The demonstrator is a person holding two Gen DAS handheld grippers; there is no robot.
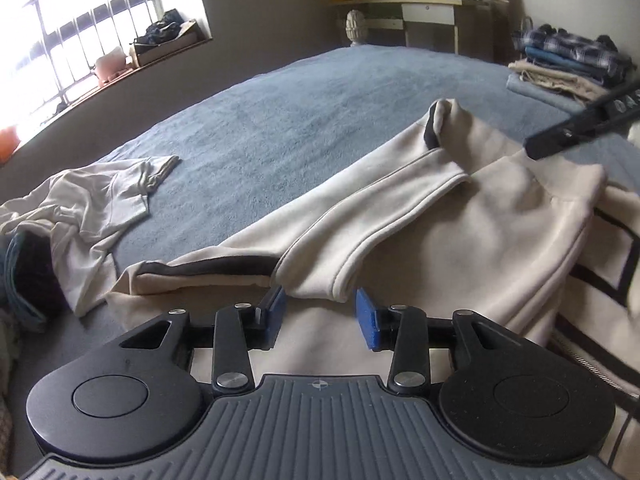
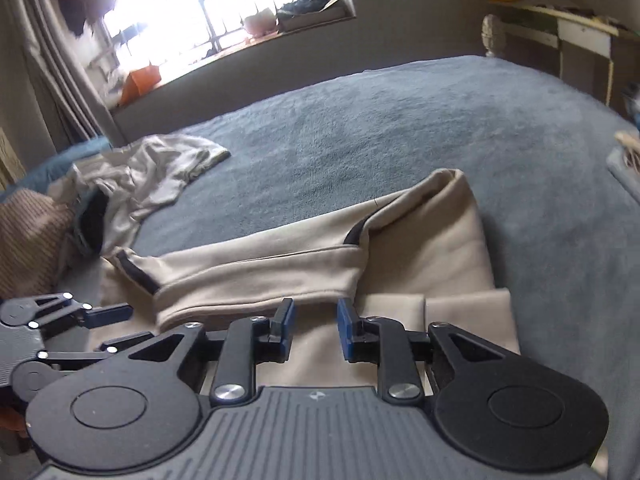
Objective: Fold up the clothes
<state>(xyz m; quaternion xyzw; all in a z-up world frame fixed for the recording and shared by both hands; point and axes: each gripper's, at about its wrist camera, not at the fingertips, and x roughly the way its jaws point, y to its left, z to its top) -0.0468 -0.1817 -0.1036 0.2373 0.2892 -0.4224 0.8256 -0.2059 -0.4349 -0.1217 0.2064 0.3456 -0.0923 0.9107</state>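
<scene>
the left gripper (image 1: 320, 316) hangs just over a cream garment (image 1: 460, 232) spread on a blue-grey bed cover (image 1: 300, 108). its two blue pads (image 1: 366, 318) stand well apart, with nothing between them; the folded-over sleeve (image 1: 372, 208) of the garment ends just ahead of the gap, and whether the pads touch the cloth below cannot be told. the sleeve has a dark band near its cuff end, and another dark strip runs along the cloth to the left of the pads.

the right gripper (image 2: 316, 330) is likewise over the same cream garment (image 2: 440, 240), near its nearer edge. its blue pads (image 2: 344, 332) are apart too, somewhat less widely, and hold nothing. the sleeve (image 2: 260, 276) lies across just beyond them. in the right wrist view the left gripper (image 2: 116, 330) shows at the lower left, its fingers spread above the cloth. in the left wrist view a black part of the right gripper (image 1: 584, 124) juts in from the upper right, blurred.

the garment lies on the near part of the bed, partly folded, with one sleeve laid across its body. a crumpled pale garment (image 1: 96, 208) lies to the left on the cover, well apart from the cream one. a stack of folded clothes (image 1: 568, 64) sits at the far right corner of the bed. a barred window (image 1: 80, 32) is beyond the bed on the left.
</scene>
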